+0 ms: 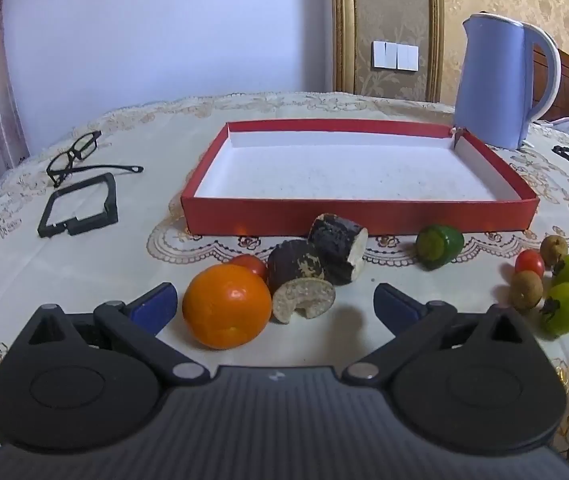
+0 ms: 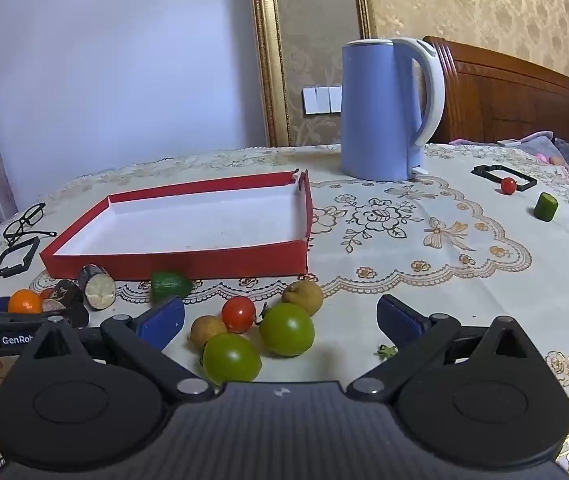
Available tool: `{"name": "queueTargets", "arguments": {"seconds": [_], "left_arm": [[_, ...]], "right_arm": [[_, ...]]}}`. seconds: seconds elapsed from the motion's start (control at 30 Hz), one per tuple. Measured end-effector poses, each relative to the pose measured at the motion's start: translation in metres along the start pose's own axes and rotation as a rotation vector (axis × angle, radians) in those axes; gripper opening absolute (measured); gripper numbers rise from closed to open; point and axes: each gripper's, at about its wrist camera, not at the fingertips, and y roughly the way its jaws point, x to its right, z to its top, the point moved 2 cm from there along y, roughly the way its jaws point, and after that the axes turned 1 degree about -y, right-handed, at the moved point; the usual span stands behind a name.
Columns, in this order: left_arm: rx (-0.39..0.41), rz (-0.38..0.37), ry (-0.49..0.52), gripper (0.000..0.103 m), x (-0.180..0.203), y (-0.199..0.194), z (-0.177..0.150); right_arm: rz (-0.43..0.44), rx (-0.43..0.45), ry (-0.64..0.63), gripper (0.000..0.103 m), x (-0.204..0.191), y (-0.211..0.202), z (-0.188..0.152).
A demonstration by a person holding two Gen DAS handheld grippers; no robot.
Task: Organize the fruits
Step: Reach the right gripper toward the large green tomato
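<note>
Closing squarely on one fruit at a time looks the sound way to do this step, since the pieces lie bunched together and a careless squeeze would likely nudge the neighbours. The left gripper stands spread wide and holds nothing; the orange sits between its fingers, close to the left one, touching a dark cut piece. The right gripper is likewise released and empty, with two green tomatoes and a red tomato between its fingers, nearer the left. Beyond both clusters the red tray lies bare on the bench, and lifting clear over its low wall would be wise. A blue kettle stands behind it.
</note>
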Motion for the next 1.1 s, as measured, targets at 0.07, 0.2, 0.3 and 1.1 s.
{"name": "queueTargets", "arguments": {"seconds": [0.07,0.2,0.3,1.1], "left_arm": [[-0.004,-0.010,-0.005,0.103,-0.001,0.001,0.000],[-0.006,-0.025,-0.024,0.103,-0.005,0.001,0.000],[-0.005,-0.025,-0.022,0.103,-0.005,0.001,0.001],[-0.007,0.006,0.004,0.103,0.000,0.008,-0.001]], "right_arm": [[0.015,0.007,-0.006,0.103,-0.002,-0.001,0.001],[0.016,0.021,-0.023,0.103,-0.004,0.000,0.000],[0.020,0.008,-0.023,0.103,-0.001,-0.001,0.000],[0.016,0.001,-0.018,0.103,0.007,0.000,-0.002]]}}
